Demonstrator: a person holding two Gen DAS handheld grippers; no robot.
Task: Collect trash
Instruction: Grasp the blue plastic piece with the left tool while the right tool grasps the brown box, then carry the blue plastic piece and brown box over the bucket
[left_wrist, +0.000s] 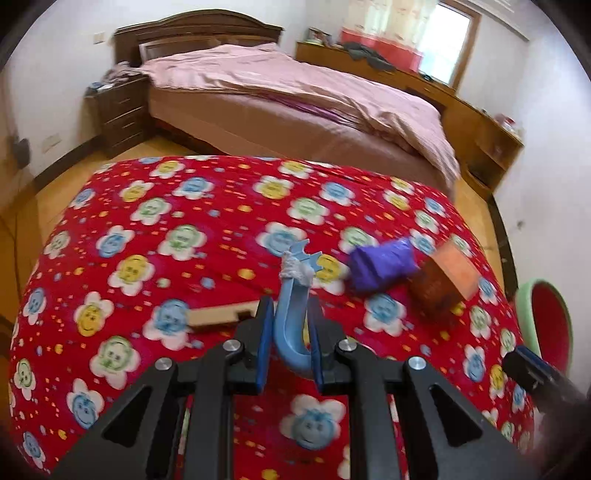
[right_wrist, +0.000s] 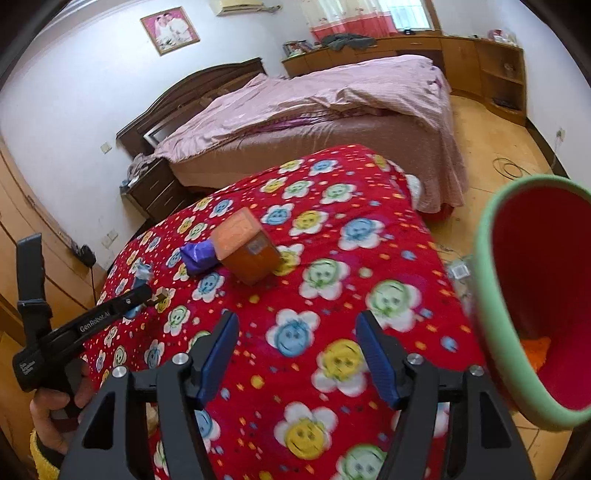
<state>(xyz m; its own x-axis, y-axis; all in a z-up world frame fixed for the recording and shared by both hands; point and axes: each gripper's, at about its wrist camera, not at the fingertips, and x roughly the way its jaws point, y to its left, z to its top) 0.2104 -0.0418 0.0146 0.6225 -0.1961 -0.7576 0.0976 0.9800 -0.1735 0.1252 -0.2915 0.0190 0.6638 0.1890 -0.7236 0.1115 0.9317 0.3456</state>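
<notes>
My left gripper (left_wrist: 290, 325) is shut on a curved light-blue plastic piece (left_wrist: 291, 310) with white wrapping near its top, held over the red flower-patterned blanket (left_wrist: 184, 236). On the blanket lie a crumpled purple wrapper (left_wrist: 380, 267), an orange-brown box (left_wrist: 443, 284) and a flat cardboard piece (left_wrist: 218, 314). My right gripper (right_wrist: 295, 339) is open and empty above the blanket (right_wrist: 332, 295). The purple wrapper (right_wrist: 199, 254) and box (right_wrist: 247, 251) lie beyond it. A green bin with a red inside (right_wrist: 535, 295) stands at the right; something orange (right_wrist: 535, 350) lies in it. The left gripper (right_wrist: 140, 291) shows at the left.
A bed with a pink cover (left_wrist: 295, 96) stands behind the blanket-covered surface. A dark nightstand (left_wrist: 118, 110) is at the left, wooden cabinets (left_wrist: 480, 129) at the right. The bin (left_wrist: 546, 325) shows at the right edge in the left wrist view. Cables lie on the wooden floor (right_wrist: 513, 166).
</notes>
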